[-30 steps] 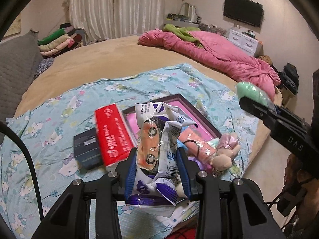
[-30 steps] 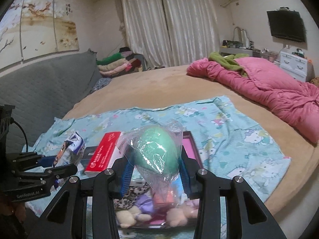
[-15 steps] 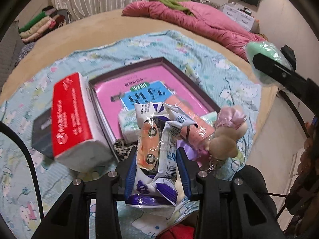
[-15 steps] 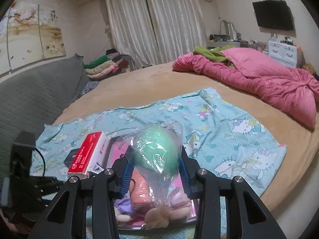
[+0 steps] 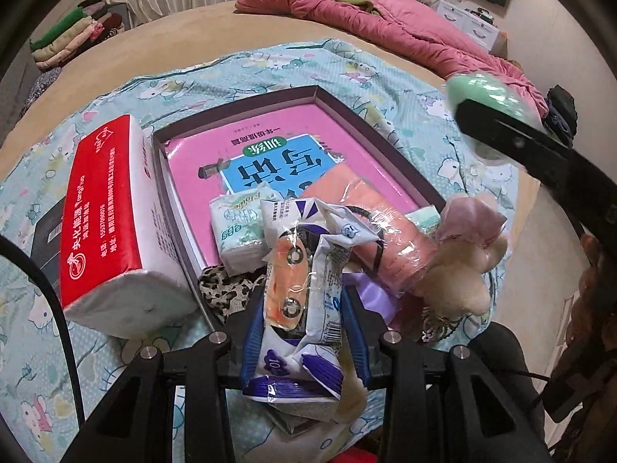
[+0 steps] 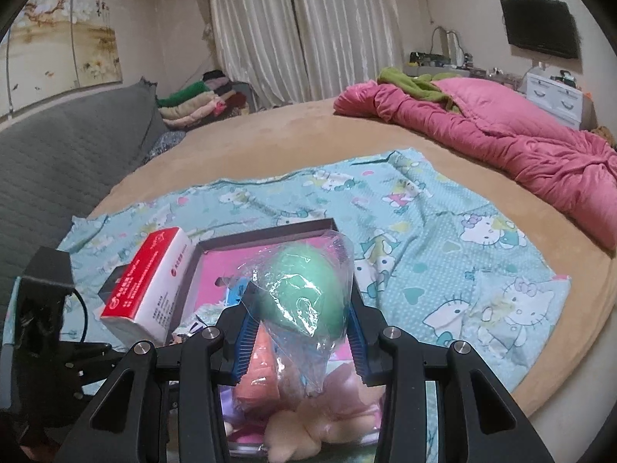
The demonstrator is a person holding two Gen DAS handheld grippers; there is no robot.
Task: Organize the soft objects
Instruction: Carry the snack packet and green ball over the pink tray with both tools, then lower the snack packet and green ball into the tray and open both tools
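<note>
Fingers of the left gripper (image 5: pixel 304 308) are clenched on a white-and-purple plastic packet (image 5: pixel 304 301), which hangs over the near end of a dark shallow box (image 5: pixel 370 119) lying on the patterned blue sheet (image 6: pixel 443 239) of the bed. Fingers of the right gripper (image 6: pixel 299 328) clamp a green ball in clear wrap (image 6: pixel 304 293) above that box's near end. Inside the box lie a pink book (image 5: pixel 277 135), a small tissue pack (image 5: pixel 239 231), a peach roll (image 5: pixel 370 227) and a plush toy (image 5: pixel 459 270), while a red-and-white tissue pack (image 5: pixel 112 223) leans against the box's left wall.
</note>
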